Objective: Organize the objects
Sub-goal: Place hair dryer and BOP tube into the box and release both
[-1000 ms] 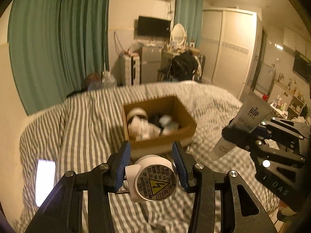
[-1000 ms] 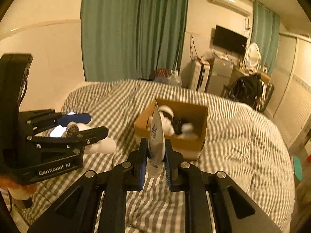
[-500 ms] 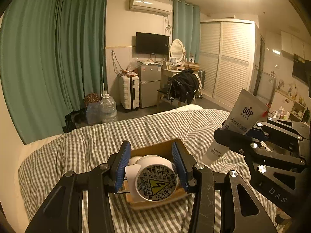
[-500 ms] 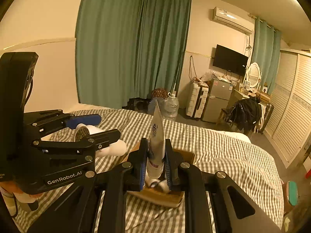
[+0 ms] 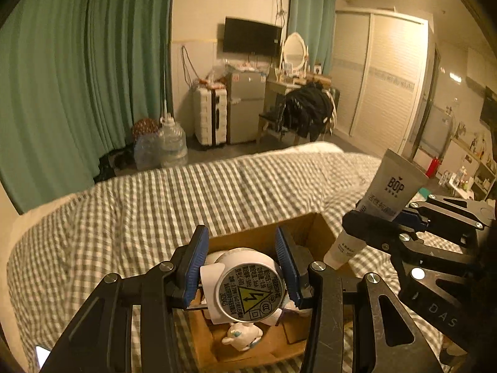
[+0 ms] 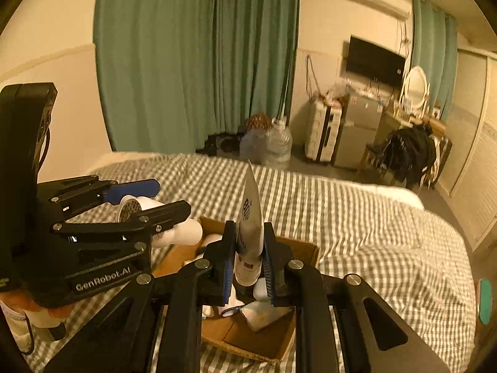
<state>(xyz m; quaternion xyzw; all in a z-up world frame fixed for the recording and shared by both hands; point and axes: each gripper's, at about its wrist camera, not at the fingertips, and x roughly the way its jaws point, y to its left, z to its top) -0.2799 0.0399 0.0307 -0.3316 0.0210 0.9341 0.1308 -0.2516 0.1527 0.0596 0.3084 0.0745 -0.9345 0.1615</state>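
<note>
My left gripper [image 5: 240,269] is shut on a white hair dryer [image 5: 245,289] with a round warning label, held just above the open cardboard box [image 5: 264,351]. My right gripper [image 6: 250,259] is shut on a grey BOP tube [image 6: 250,217] standing upright over the same box [image 6: 264,338]. The tube also shows at the right of the left wrist view [image 5: 388,195]. The hair dryer shows at the left of the right wrist view [image 6: 161,217]. The box holds several white items, among them a small white figurine [image 5: 240,335].
The box lies on a bed with a grey checked cover [image 5: 155,205]. Green curtains [image 5: 77,77], water jugs [image 5: 170,146], a suitcase [image 5: 209,115], a small fridge [image 5: 245,105], a chair with black clothes [image 5: 307,112] and a wardrobe [image 5: 388,77] stand beyond the bed.
Both grippers have moved forward and tipped down over the box with their objects still held. The box now lies right under the fingers in both views.
</note>
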